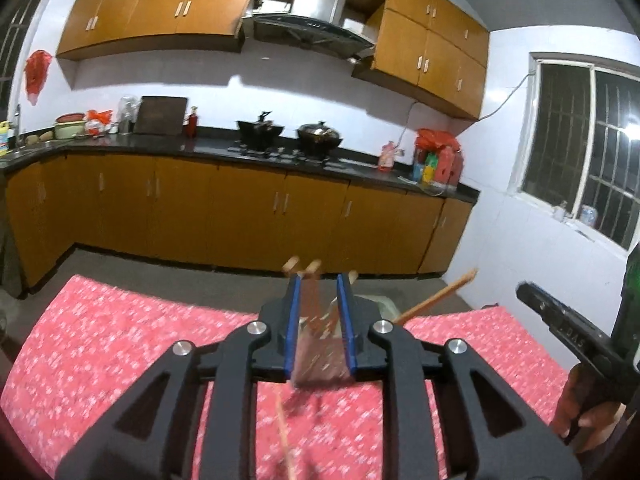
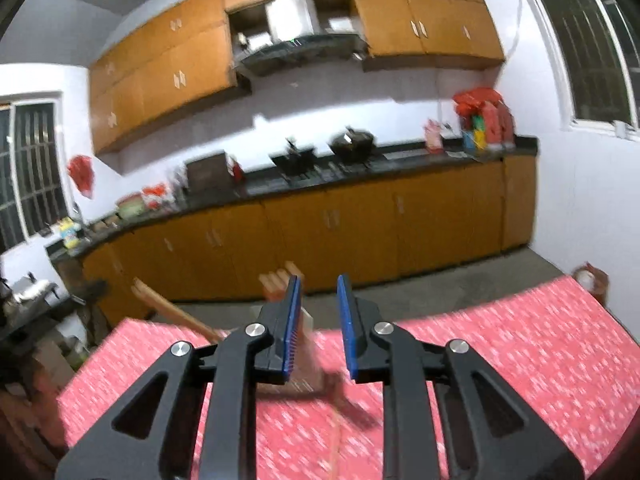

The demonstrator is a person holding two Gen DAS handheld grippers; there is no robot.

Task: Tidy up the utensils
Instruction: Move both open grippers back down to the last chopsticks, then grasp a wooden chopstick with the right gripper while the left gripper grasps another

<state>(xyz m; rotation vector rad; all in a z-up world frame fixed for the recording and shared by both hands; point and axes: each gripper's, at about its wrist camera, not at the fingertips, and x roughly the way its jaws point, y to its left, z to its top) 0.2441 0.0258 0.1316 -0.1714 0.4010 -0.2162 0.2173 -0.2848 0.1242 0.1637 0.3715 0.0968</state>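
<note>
Left wrist view: both tongs [image 1: 319, 280] [image 2: 319, 280] stand narrowly parted, empty, before a blurred holder [image 1: 320, 364] of wooden chopsticks [image 1: 436, 298].

You'll find one marking only: embossed letters on the black body of the right gripper [image 1: 568, 320], too blurred to read. Countertop bottle [image 1: 4, 138] labels are illegible too.

Counted on the kitchen counter and the table

Two black pots [image 1: 260, 130] stood on the stove; one brownish utensil holder [image 1: 320, 360] on one red-patterned table [image 1: 120, 340].
</note>
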